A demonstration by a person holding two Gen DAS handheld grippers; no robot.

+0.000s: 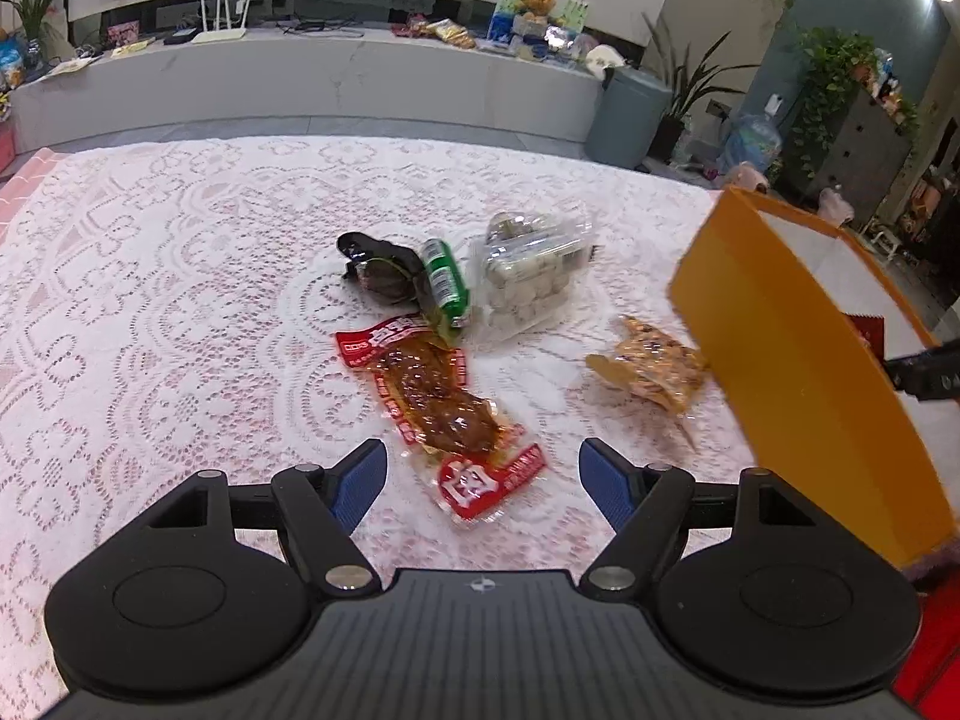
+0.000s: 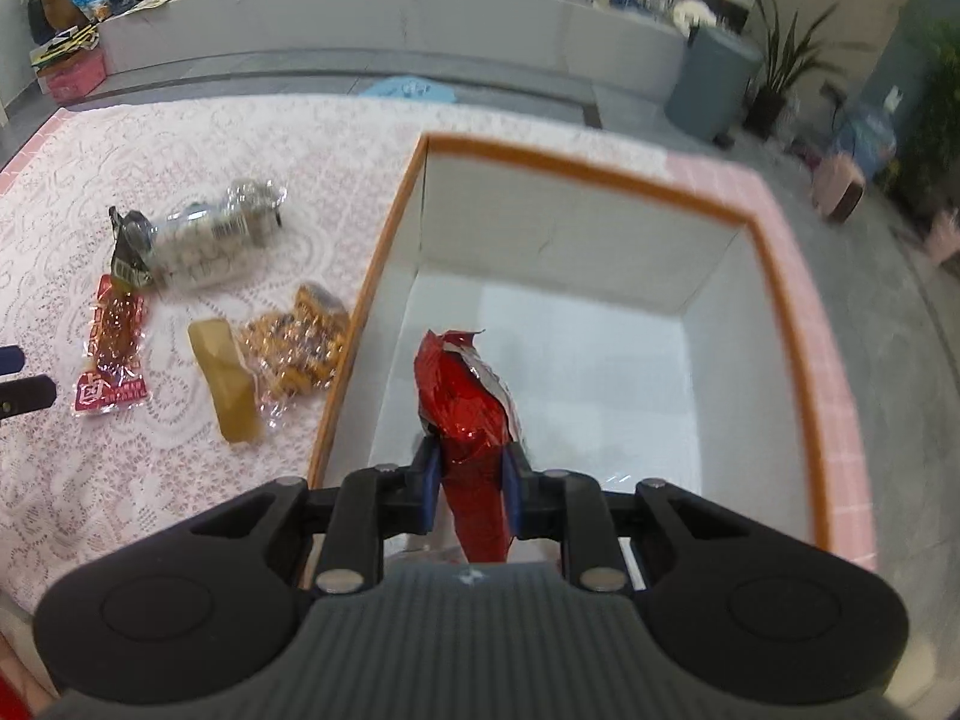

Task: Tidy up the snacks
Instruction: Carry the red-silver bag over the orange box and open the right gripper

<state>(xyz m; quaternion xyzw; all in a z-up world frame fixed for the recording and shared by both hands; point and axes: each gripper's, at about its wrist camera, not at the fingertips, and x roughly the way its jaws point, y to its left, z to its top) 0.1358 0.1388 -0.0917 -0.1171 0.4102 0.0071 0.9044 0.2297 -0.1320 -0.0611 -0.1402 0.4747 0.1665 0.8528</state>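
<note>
My right gripper (image 2: 469, 457) is shut on a red foil snack packet (image 2: 468, 414) and holds it over the white inside of the orange box (image 2: 600, 165). My left gripper (image 1: 482, 468) stands open just above the near end of a red braised-meat pack (image 1: 441, 408) on the lace cloth. Farther back lie a dark pack (image 1: 381, 270), a green packet (image 1: 445, 282) and a clear bag of pale balls (image 1: 528, 276). A clear bag of brown snacks (image 1: 651, 369) lies beside the box wall (image 1: 798, 360). In the right wrist view a yellowish bar (image 2: 227, 387) lies next to the brown snacks (image 2: 297, 342).
The table wears a pink cloth under white lace (image 1: 150, 300). A long grey counter (image 1: 300, 78) with clutter runs behind it, and a grey bin (image 1: 630, 114) and potted plants (image 1: 840, 72) stand on the floor at the right. The right gripper's tip (image 1: 927, 369) shows past the box.
</note>
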